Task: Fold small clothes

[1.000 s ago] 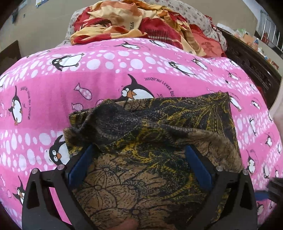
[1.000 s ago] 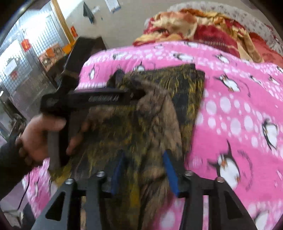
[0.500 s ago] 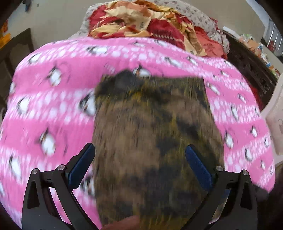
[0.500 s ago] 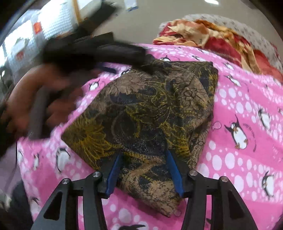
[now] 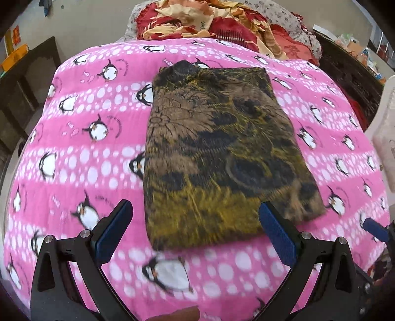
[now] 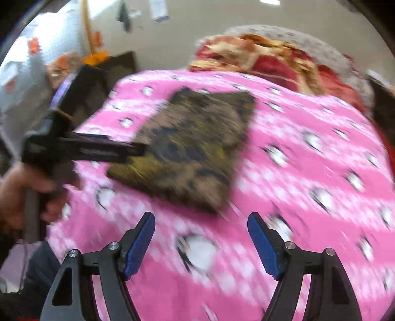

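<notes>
1. Seemingly done: the brown patterned garment [image 5: 217, 153] lies folded flat on the pink penguin blanket [image 5: 81, 153], just ahead of my claws.
2. My left claw [image 5: 195, 230] and right claw [image 6: 201, 243] gape wide, holding nothing.
3. Left: perhaps 1 tidy-up.

So the surface here is a bed covered with a bright pink blanket [image 5: 81, 153], penguins and white dots all over it. Lying flat right on the blanket, roughly in the middle, is a brown-and-yellow patterned cloth [image 5: 217, 153] folded into a rectangle. At the far end of the bed sits a rumpled heap of red and orange bedding [image 5: 222, 22], well apart from the cloth.
</notes>
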Demonstrator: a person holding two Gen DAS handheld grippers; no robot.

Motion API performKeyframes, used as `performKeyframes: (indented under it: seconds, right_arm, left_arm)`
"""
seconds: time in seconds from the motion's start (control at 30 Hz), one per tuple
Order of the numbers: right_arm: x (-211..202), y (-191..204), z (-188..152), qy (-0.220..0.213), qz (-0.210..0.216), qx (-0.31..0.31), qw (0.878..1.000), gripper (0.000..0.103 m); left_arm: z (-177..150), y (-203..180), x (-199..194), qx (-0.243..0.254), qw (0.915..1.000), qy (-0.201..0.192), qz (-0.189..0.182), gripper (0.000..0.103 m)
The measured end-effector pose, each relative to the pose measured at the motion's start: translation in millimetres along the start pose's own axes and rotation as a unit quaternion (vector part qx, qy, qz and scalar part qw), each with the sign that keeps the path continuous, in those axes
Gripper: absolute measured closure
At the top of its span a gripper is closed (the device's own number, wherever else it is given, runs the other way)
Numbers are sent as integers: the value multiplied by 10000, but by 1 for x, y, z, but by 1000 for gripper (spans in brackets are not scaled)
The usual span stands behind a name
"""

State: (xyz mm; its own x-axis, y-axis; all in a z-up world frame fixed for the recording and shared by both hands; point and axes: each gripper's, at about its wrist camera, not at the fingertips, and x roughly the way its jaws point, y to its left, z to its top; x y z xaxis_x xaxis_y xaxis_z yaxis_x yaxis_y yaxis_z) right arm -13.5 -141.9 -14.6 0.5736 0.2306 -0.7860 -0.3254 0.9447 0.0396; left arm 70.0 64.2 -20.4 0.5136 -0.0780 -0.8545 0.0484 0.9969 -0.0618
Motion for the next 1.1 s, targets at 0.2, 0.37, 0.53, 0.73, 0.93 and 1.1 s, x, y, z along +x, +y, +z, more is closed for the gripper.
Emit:
performKeyframes:
  seconds: [0.2,0.37,0.53,0.73,0.93,1.1]
  right_arm:
    - [-10,-11,-21,306,-453,148,9984,28]
    - [-11,-6,-22,318,-421,245,9983,28]
    - [-19,-4,-18,234,-316,490,9980,28]
    - [-45,-7,-5,-77,-507,694,9963,28]
    - [-69,-10,0,-262,-512,716,9958,28]
    - [-83,-16,-1,-359,-575,782,9946,28]
  left_arm:
    - [-8,-4,-21,0,9999,-115,39,1]
    - [-11,-4,-33,-8,9998,-181,79,1]
    - [-19,-2,-49,-33,9996,-244,162,1]
    - [-27,-2,-77,-116,9990,-378,227,1]
    - [-25,-12,-93,33,9983,-510,279,1]
    - [-19,-17,-101,99,9979,-589,263,1]
